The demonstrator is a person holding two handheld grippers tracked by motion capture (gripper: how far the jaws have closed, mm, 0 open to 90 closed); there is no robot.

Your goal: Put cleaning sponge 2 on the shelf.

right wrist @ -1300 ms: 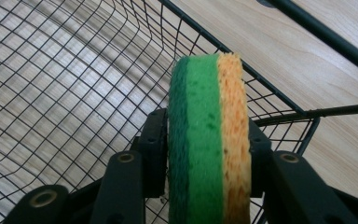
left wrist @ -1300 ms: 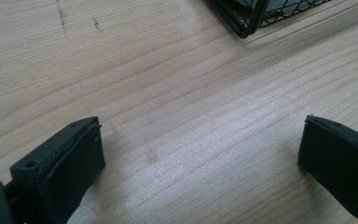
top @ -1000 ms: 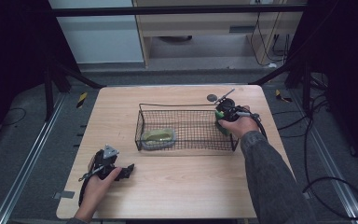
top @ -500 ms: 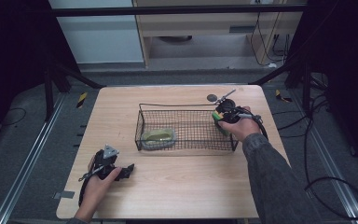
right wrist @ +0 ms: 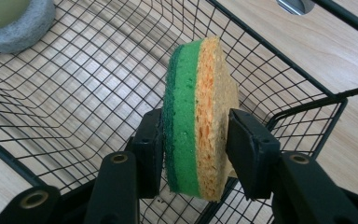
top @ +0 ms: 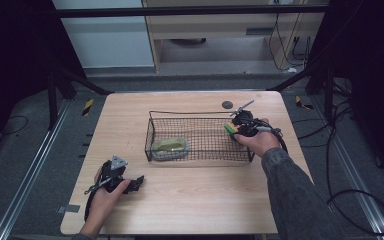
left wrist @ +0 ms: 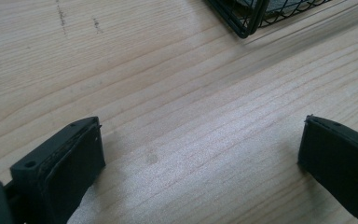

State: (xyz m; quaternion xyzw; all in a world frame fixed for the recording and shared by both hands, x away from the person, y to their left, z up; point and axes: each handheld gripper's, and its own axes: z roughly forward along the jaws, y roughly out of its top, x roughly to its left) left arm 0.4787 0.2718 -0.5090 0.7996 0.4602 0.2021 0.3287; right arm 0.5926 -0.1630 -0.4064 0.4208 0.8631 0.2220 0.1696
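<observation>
Overhead: pale wood table (top: 190,210), dark room; left tool (top: 139,182) agape, right tool (right wrist: 193,140) clamping sponge (right wrist: 198,116).

Bare table (top: 205,195) before wire basket (top: 200,156)

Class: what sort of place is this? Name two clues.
Probably a lab recording station, not a kitchen: a bare wooden table inside a black frame, cables trailing on the floor, hand-held right gripper.
</observation>
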